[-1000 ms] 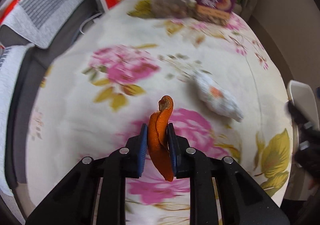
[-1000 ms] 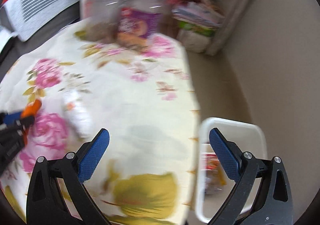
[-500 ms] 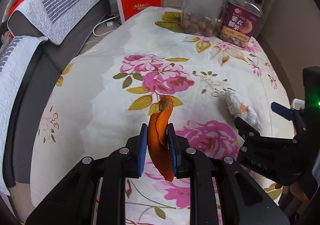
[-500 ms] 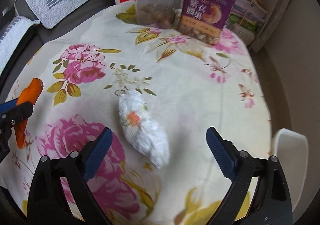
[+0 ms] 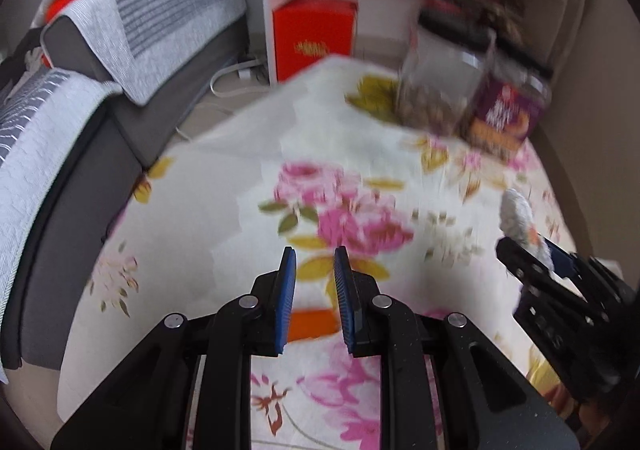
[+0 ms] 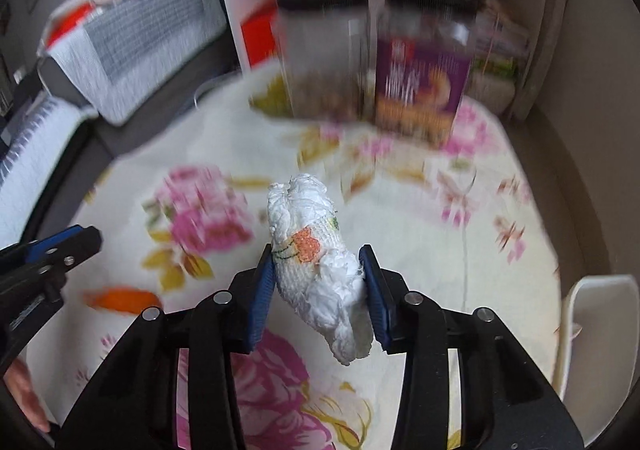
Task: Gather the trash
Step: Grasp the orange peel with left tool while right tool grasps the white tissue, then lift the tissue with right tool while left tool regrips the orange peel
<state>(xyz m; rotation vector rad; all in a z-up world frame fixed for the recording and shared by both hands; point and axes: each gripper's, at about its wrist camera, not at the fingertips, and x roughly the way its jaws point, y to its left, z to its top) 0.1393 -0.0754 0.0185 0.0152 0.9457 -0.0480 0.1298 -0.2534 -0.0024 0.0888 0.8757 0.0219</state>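
Blue-padded right gripper (image 6: 316,252): I have just closed its jaws on the white tissue wad (image 6: 308,218), gripped mid-body, I judge for carrying to the white bin (image 6: 596,330) at near right. Left gripper (image 5: 314,252): narrow, empty; the orange peel (image 6: 120,298) lies on the floral cloth (image 6: 400,218), near left.

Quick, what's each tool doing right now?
Left tool: closed, gripping nothing; the orange peel is loose, not held.
Right tool: closed on the crumpled tissue.
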